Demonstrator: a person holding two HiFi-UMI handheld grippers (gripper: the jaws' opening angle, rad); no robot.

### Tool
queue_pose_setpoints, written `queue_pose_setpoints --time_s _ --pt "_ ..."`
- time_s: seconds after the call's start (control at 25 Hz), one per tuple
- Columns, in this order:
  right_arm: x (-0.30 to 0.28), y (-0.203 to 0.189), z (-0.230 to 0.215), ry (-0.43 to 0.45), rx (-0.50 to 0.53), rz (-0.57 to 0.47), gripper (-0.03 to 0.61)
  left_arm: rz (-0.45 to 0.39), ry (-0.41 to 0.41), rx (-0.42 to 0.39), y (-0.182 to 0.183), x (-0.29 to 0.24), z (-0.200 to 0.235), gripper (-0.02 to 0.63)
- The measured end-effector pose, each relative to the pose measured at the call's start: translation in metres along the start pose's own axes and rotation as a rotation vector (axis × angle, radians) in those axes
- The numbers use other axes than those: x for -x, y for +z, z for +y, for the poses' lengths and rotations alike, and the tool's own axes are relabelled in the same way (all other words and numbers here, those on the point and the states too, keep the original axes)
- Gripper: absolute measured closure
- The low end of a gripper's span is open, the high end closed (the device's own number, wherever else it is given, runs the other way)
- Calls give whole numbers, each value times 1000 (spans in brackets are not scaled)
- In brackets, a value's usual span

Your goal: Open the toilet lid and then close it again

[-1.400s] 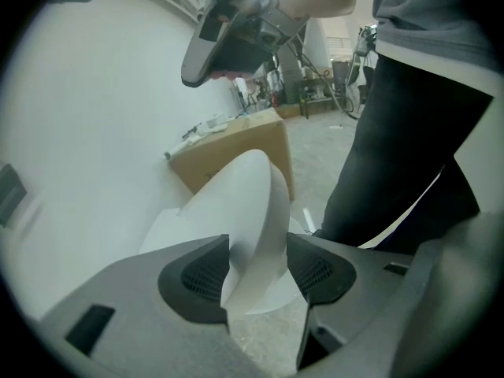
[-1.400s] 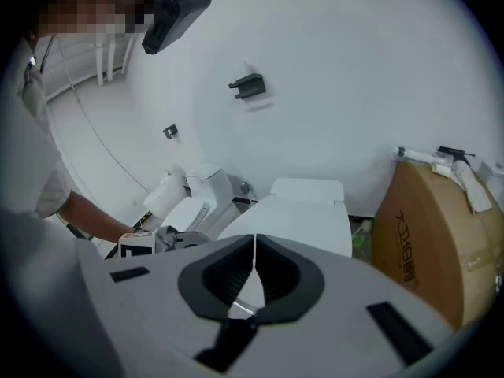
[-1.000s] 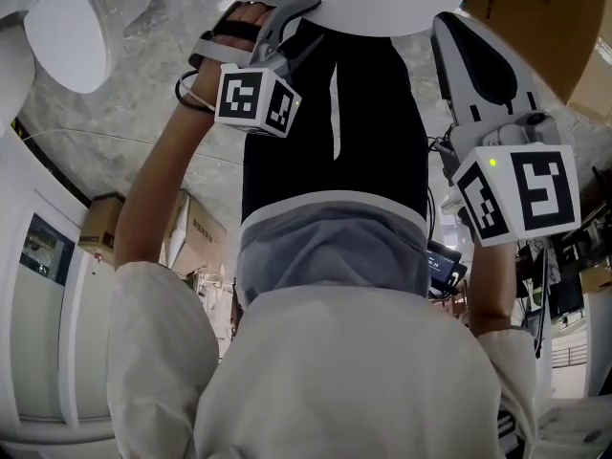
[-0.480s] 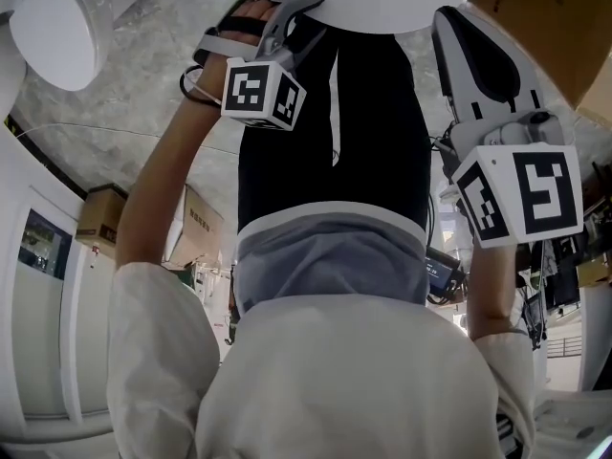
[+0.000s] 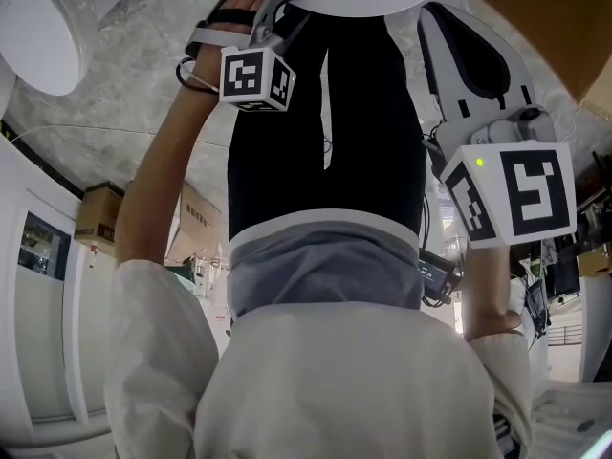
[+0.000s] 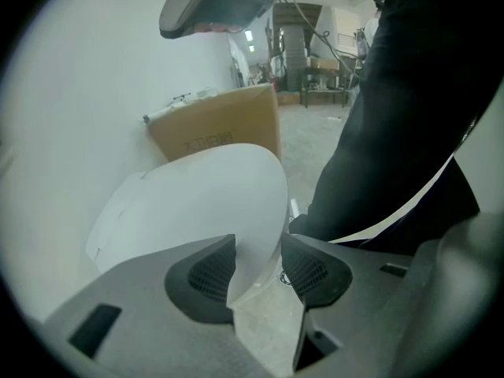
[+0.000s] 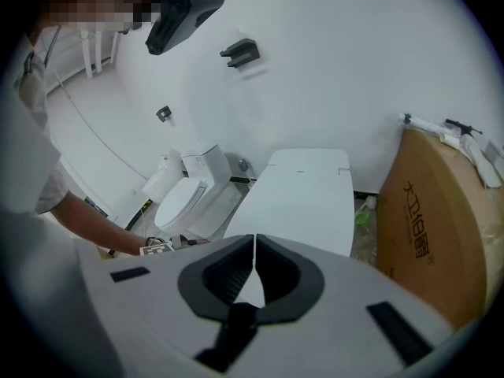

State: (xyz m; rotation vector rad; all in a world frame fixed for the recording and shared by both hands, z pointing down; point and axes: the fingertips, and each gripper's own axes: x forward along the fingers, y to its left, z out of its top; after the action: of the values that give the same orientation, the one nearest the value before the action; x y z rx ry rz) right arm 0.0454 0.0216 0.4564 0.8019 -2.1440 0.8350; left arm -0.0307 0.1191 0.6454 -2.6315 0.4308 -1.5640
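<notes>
White toilet lid (image 6: 197, 203) rim pinched by just-closing left gripper (image 6: 258, 249) jaws, right gripper (image 7: 253, 244) jaws pressed together, empty

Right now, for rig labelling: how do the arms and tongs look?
Left tongs and right tongs: grey, black ribbed pads, white cubes with black square markers. White sleeves, black wrist band. Left jaws have just been closing, toilet lid between them.
</notes>
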Motion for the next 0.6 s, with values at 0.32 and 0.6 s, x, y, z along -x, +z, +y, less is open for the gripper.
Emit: queue_pose_setpoints --time_s 0.32,0.6 --pt "-2 -16 -8 -2 -25 12 566 47 -36 16 -17 -24 -14 442" --pt "-7 -25 -8 6 -39 23 566 78 -74 27 -31 -41 -24 442"
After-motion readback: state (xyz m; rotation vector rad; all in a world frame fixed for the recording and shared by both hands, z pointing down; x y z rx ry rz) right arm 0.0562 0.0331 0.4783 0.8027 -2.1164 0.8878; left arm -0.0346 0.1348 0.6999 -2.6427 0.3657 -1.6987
